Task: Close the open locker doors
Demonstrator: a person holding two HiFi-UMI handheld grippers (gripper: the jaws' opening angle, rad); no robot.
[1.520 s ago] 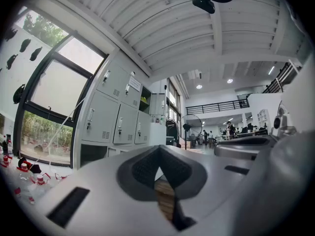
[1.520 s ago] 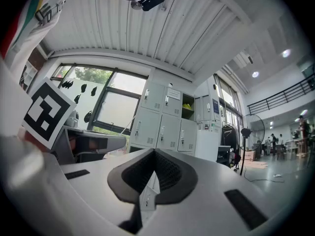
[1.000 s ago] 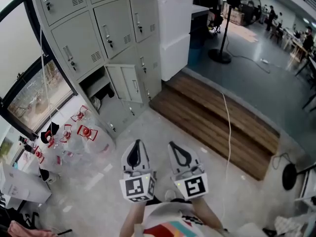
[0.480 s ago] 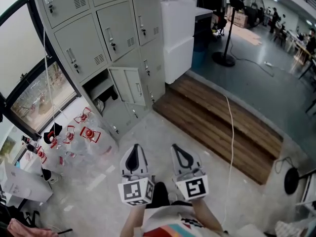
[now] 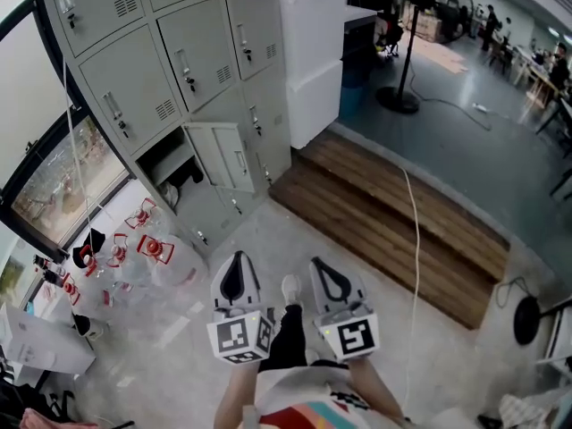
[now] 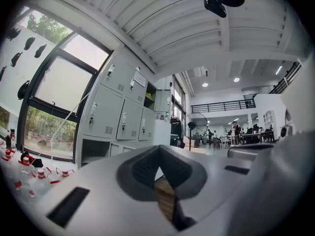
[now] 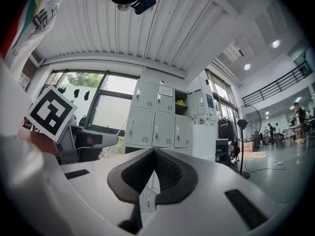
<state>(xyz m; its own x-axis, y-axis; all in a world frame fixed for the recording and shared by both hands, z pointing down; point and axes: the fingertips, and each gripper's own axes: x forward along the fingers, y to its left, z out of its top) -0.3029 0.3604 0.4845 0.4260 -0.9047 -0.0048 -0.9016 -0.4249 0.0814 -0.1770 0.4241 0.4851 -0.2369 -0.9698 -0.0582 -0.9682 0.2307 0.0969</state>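
My left tongs (image 5: pixel 236 264) and right tongs (image 5: pixel 325 266) pinched shut, empty; open grey metal locker door (image 5: pixel 223 155) ahead-left, upright, left tongs nearer.

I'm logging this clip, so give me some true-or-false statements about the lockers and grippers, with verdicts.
1. A lower locker door stands open. True.
2. The left gripper touches that door. False: it is well short of the lockers.
3. The jaws of the left gripper and the right gripper are shut and empty. True.
4. The bottles lie on the wooden step. False: they lie on the floor left of it.
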